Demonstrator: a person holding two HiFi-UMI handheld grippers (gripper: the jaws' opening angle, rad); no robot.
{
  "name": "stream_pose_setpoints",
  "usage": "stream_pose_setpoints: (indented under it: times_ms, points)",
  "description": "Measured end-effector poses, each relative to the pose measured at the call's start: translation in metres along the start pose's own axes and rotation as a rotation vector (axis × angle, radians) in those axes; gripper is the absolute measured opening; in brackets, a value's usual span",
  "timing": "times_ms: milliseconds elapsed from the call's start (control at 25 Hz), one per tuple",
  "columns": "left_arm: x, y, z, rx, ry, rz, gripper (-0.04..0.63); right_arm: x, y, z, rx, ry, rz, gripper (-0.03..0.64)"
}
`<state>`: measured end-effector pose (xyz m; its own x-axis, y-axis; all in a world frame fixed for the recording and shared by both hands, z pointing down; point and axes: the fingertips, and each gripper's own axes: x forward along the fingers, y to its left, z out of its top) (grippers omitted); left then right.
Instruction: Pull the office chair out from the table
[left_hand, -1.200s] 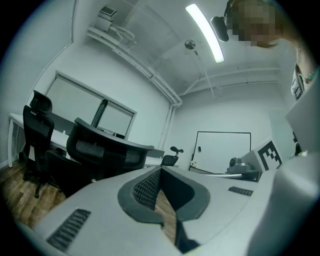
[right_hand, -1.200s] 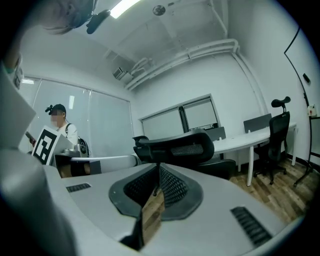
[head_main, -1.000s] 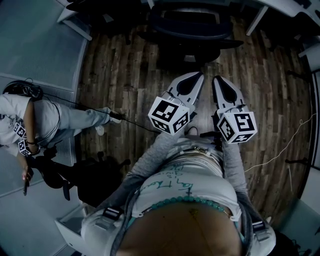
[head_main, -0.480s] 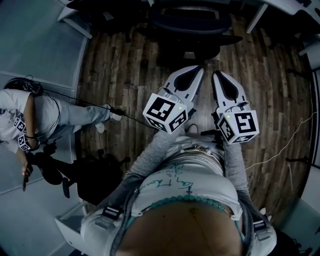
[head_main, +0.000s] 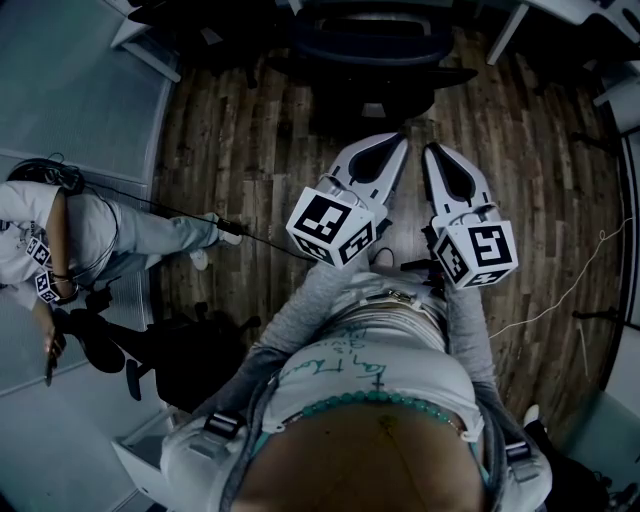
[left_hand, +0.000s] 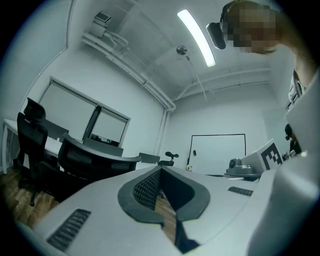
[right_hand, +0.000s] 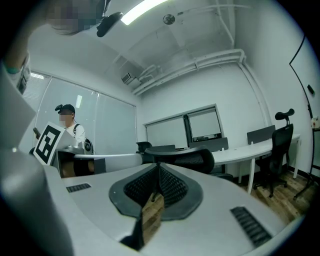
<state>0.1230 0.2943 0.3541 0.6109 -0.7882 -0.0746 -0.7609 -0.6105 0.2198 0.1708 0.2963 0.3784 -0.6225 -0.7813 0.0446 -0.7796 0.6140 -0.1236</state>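
Left gripper (head_main: 398, 142) has its jaws pressed together with nothing between them, above the wooden floor (head_main: 250, 150); another person (head_main: 70, 240) stands well off to its left. Just beside it, the right gripper (head_main: 432, 152) is likewise closed and empty. Ahead of both, untouched, the black office chair (head_main: 375, 45) stands close against the white table (right_hand: 260, 146).

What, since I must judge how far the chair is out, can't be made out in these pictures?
- Head view: the office chair is dark and cut off by the top edge, and its base is unclear.
- Head view: the table shows only a corner at the edge.
- Gripper views: the left gripper and the right gripper hide the chair's lower part.
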Motion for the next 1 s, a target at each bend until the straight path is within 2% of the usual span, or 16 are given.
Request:
stream_pose_setpoints:
  times_ms: [440, 800, 1000]
  points:
    - [0.002, -0.004, -0.006, 0.008, 0.005, -0.001, 0.011, -0.006, -0.007, -0.006, 0.003, 0.005, -0.022, 0.029]
    - [0.003, -0.001, -0.008, 0.029, 0.006, 0.016, 0.011, -0.002, -0.007, -0.011, 0.014, 0.017, -0.001, 0.029]
    - [0.005, -0.001, -0.011, 0.017, 0.004, 0.015, 0.011, 0.0, -0.008, -0.012, 0.001, 0.024, 0.003, 0.029]
